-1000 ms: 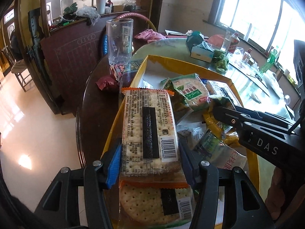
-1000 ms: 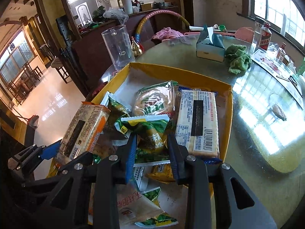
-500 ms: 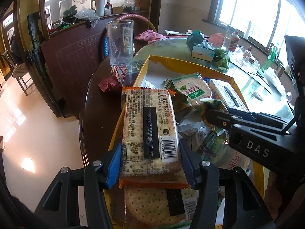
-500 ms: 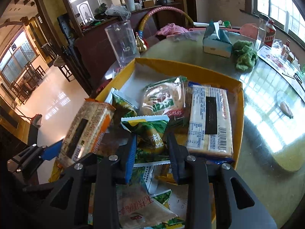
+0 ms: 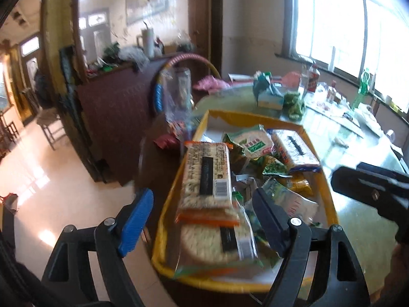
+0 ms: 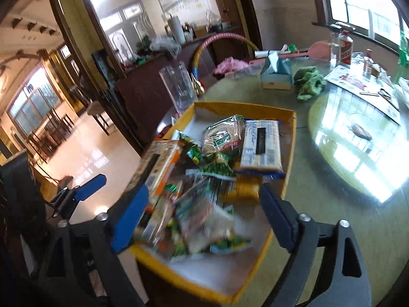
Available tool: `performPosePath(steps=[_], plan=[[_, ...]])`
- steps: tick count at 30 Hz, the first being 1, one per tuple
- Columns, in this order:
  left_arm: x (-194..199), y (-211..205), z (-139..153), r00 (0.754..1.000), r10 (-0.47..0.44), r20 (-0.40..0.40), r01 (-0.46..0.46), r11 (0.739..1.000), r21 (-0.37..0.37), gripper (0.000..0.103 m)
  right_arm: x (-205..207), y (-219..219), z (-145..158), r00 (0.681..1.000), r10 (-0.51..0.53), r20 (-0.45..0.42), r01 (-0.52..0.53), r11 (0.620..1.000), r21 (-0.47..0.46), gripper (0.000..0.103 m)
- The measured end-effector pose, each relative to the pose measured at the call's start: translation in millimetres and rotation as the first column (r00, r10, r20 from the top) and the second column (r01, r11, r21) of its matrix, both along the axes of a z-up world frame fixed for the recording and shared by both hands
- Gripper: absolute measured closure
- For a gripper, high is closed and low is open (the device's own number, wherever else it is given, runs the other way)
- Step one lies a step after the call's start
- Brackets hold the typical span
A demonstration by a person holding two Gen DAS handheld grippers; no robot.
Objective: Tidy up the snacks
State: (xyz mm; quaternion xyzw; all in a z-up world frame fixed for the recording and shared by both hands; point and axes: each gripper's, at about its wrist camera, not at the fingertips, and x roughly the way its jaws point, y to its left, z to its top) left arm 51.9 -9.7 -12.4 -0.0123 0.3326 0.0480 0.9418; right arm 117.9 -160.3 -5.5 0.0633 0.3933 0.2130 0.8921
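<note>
A yellow-rimmed box [image 5: 255, 119] [image 6: 291, 153] on the round table holds several snack packs. An orange-ended cracker pack [image 5: 208, 176] [image 6: 159, 168] lies on its left side, on another cracker pack [image 5: 217, 240]. A blue-ended cracker pack [image 5: 294, 148] [image 6: 262, 145] lies at the right, a green-labelled round pack [image 5: 253, 142] [image 6: 222, 138] beside it. My left gripper [image 5: 204, 215] is open and empty, above the near left of the box. My right gripper [image 6: 204, 213] is open and empty, above the near end; it also shows in the left wrist view [image 5: 370, 192].
A clear tall glass [image 6: 179, 89] stands just beyond the box's far left corner. A tissue box [image 6: 276, 74] and a green cloth [image 6: 309, 84] lie further back on the glass-topped table [image 6: 358, 138]. Bottles [image 6: 345, 46] stand by the window. The table edge and floor are at left.
Both grippers have opened and pulled back and up. The left let go of the orange-ended cracker pack, the right let go of the green snack packet; both now lie in the box.
</note>
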Motion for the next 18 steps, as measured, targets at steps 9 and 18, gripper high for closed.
performPosePath(steps=[9,18], plan=[[-51.5,-16.7,22.7,1.0,0.017,-0.02,-0.016,0.999,0.032,0.02,-88.3,-26.0,17.5,0.994,-0.01,0.109,0.02,0.995,-0.096,0.011],[-86.0,-31.8,32.8,0.999,0.033,0.0,-0.033,0.995,0.099,0.02,-126.7,-30.6,21.2,0.99,-0.028,0.136,0.04,0.995,-0.09,0.01]])
